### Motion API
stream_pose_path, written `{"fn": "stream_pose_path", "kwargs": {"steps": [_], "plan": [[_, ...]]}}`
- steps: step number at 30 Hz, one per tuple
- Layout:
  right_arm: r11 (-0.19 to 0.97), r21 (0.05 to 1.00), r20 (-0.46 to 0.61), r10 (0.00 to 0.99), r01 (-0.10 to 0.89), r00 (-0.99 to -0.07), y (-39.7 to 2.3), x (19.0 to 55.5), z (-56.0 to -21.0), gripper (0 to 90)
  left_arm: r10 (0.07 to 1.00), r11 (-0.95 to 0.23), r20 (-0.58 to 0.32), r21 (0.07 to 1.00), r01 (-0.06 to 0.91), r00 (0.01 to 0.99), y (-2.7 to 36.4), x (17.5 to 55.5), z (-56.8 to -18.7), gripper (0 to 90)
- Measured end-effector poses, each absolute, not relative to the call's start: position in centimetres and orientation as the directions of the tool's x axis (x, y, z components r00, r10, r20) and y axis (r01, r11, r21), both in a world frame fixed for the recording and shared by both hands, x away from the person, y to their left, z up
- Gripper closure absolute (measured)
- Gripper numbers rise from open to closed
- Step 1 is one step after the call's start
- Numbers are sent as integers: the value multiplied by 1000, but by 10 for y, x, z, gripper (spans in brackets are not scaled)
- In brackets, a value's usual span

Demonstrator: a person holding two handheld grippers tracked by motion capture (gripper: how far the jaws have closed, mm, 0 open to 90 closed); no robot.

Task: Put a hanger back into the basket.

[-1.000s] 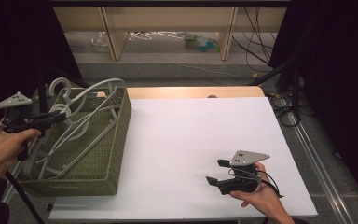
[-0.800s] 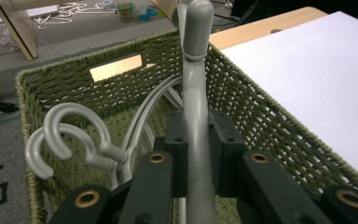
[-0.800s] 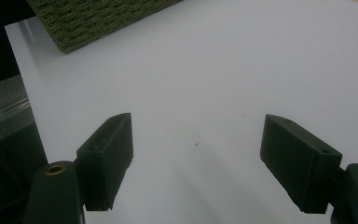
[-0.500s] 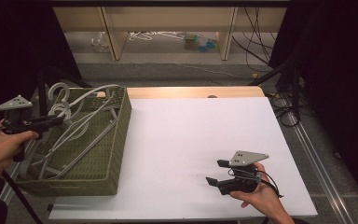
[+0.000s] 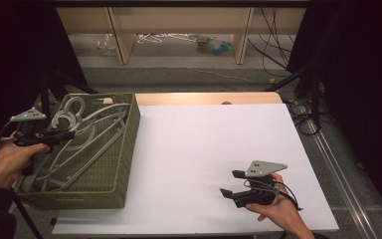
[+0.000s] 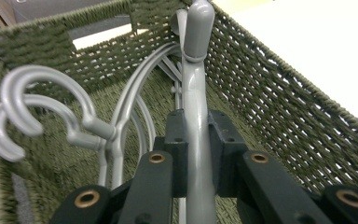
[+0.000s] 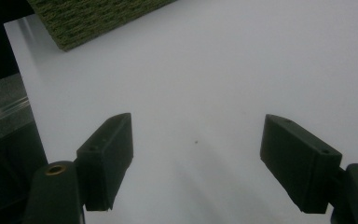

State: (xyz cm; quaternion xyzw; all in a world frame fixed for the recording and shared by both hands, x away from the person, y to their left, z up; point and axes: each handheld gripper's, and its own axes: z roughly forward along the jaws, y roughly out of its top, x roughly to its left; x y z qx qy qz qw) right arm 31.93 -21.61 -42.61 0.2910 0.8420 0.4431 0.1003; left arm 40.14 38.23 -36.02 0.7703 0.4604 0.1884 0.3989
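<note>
A green woven basket (image 5: 125, 149) stands on the left of the white table (image 5: 214, 134). Several grey plastic hangers (image 5: 87, 137) lie in it, their hooks (image 5: 71, 110) near the far left corner. My left gripper (image 5: 70, 133) reaches in over the basket's left rim. In the left gripper view my left gripper (image 6: 198, 135) is shut on the arm of one grey hanger (image 6: 195, 88), which runs up between the pads along the basket wall (image 6: 270, 93); two other hooks (image 6: 32, 102) curl at the left. My right gripper (image 5: 230, 183) rests low over the table's near right part, open (image 7: 196, 154), nothing between its jaws.
A strip of bare wood (image 5: 204, 98) edges the table's far side. Behind it stands a low shelf unit (image 5: 179, 30) with clutter on the floor. Cables (image 5: 303, 109) and a dark stand run along the right side. A corner of the basket (image 7: 88, 18) lies ahead of the right gripper.
My left hand has sunk a little, bringing the held hanger lower into the basket. The right hand and its gripper have kept still.
</note>
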Motion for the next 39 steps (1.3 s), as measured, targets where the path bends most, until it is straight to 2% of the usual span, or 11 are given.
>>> {"fn": "stream_pose_path", "kwargs": {"steps": [10, 15, 22, 25, 29, 32, 39], "plan": [[437, 801, 96, 580, 409, -809, -216, 319, -426, 265, 867, -238, -119, 755, 611, 485, 379, 404, -384, 789], [436, 802, 95, 581, 408, -808, -216, 319, -426, 265, 882, -183, -157, 755, 630, 444, 382, 405, -392, 784], [439, 802, 91, 579, 404, -810, -216, 319, -426, 265, 914, -168, -129, 744, 647, 385, 385, 408, -392, 773], [440, 803, 89, 579, 403, -810, -216, 319, -427, 265, 933, -184, -86, 721, 668, 350, 385, 410, -395, 763], [440, 802, 90, 580, 404, -809, -216, 320, -427, 265, 944, -164, -88, 711, 684, 318, 387, 412, -397, 734], [440, 801, 93, 578, 406, -810, -216, 320, -427, 265, 942, -219, -38, 681, 699, 332, 390, 412, -397, 711], [438, 800, 96, 581, 409, -808, -216, 320, -428, 265, 956, -190, -42, 670, 717, 292, 391, 413, -399, 680]]}}
